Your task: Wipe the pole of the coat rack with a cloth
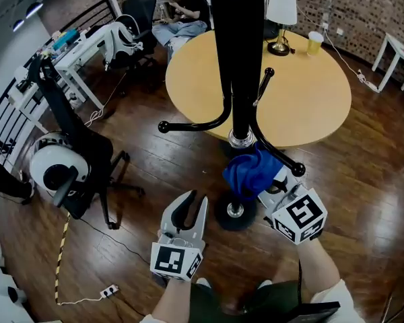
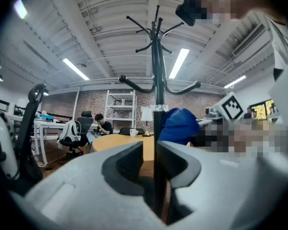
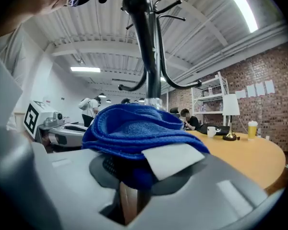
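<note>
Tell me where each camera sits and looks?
Head view: on the person's head, facing down at the pole, left gripper, right gripper and forearms.
Left gripper view: rides that gripper, facing up the pole; its open jaws show.
Right gripper view: likewise upward; jaws clamp the blue cloth.
Shared: pole and blue cloth.

- It was an open office with a loft look: a brick wall [image 1: 363, 5], a wooden floor [image 1: 363, 180] and strip lights [image 2: 76, 69] under a ribbed ceiling.
- An office chair [image 1: 140, 9] stood by a white desk [image 1: 81, 49], and a person [image 1: 185, 9] sat nearby.
- A round desk [image 1: 303, 93] carried a lamp [image 1: 281, 15].
- A shelf rack [image 2: 121, 111] stood against the brick.
</note>
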The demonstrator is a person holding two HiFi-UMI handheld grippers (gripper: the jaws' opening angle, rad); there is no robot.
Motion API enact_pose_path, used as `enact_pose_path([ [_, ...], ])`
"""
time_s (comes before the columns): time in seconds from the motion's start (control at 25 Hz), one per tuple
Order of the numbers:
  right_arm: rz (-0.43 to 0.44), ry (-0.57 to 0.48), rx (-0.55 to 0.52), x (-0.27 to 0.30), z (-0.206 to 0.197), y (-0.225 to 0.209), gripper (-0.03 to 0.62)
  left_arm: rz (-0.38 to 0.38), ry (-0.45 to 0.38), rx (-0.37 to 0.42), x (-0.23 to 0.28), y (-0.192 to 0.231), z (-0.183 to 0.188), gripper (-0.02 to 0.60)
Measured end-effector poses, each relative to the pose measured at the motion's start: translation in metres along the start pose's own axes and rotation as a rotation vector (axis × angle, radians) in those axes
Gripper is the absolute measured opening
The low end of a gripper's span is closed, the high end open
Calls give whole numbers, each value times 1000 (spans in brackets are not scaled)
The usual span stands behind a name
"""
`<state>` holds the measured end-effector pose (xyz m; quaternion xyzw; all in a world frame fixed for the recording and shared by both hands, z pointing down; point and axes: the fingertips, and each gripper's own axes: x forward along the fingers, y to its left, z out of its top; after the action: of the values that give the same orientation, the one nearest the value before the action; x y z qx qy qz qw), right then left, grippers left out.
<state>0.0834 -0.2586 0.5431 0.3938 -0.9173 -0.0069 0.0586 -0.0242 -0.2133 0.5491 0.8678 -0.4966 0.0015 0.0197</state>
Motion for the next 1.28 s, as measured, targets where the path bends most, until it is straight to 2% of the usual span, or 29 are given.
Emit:
enact_pose_path([
  [0.12, -24, 7, -16, 3, -76, -2, 104, 3, -7, 19, 17, -1, -59, 84],
  [0.2, -28, 31, 12, 13, -151, -1, 104, 7, 0, 50, 25, -1, -108, 84],
  [0.28, -36, 54, 25, 25, -230, -1, 104, 32, -5, 116, 26, 1, -152, 84],
  [0.36, -31, 91, 47, 34, -306, 0, 106, 53, -24, 165, 22, 6, -186, 84],
  [0.44, -17, 126, 84, 42, -374, 4, 107, 56, -47, 168, 20, 12, -211, 70],
  [0.6, -17, 264, 191, 62, -530, 18, 106, 69, -125, 96, 19, 24, -223, 64],
  [0.68, -39, 342, 271, 78, -611, 28, 106, 64, -165, 87, 15, 27, -220, 64],
  [0.72, -45, 394, 278, 82, -645, 36, 104, 73, -175, 90, 13, 30, -218, 64],
  [0.8, -30, 459, 266, 78, -681, 57, 101, 80, -170, 96, 10, 30, -220, 65],
  [0.88, -3, 437, 262, 70, -661, 73, 101, 65, -160, 91, 9, 25, -224, 64],
  [0.96, 20, 360, 211, 74, -587, 83, 101, 85, -164, 87, 4, 31, -224, 64],
  [1.04, 45, 188, 124, 80, -468, 91, 101, 116, -186, 87, -4, 43, -218, 64],
  [1.16, 50, -148, -38, 67, -271, 94, 101, 162, -252, 84, -23, 58, -200, 64],
  [1.28, 67, -349, -153, 53, -118, 92, 101, 187, -278, 74, -38, 66, -190, 64],
])
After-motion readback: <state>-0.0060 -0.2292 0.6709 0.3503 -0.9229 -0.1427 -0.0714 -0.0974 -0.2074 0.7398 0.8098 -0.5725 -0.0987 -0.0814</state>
